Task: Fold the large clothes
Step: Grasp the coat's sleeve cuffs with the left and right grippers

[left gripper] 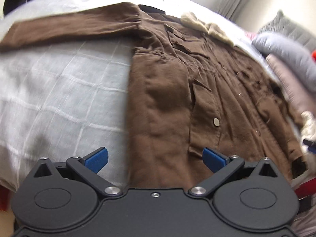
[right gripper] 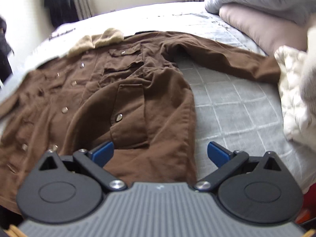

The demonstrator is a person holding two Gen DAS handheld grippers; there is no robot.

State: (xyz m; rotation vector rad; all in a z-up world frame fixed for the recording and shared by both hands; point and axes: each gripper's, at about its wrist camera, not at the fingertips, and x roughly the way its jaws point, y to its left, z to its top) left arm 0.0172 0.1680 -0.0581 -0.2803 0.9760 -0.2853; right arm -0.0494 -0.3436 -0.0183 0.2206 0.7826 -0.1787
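Our left gripper (left gripper: 155, 159) sits at the bottom centre of its frame with the jaws spread wide and nothing between the blue pads (left gripper: 97, 159); it hangs over the near hem of the coat (left gripper: 177, 90), with one pad over the bedspread (left gripper: 59, 90) and the other over brown cloth. Our right gripper (right gripper: 161, 154) is likewise wide open and empty at the bottom centre of its own view, its left pad (right gripper: 103, 151) over the coat (right gripper: 98, 102) and its right pad over the bedspread (right gripper: 233, 102). The coat lies spread flat on the bed, front side up, filling the middle of both frames. In the left view one sleeve (left gripper: 69, 29) stretches out toward the upper left, and the pale fleece collar (left gripper: 205, 26) shows at the upper right. In the right view the other sleeve (right gripper: 227, 57) reaches toward the right edge, the collar (right gripper: 94, 40) sits at the upper left, and a flap pocket (right gripper: 128, 118) with a metal snap (right gripper: 119, 117) lies just above our gripper. A stack of pillows (right gripper: 266, 9) fills the upper right of that frame, and a white quilted garment (right gripper: 292, 94) lies at the right edge, touching the sleeve's cuff. Both views are somewhat blurred.
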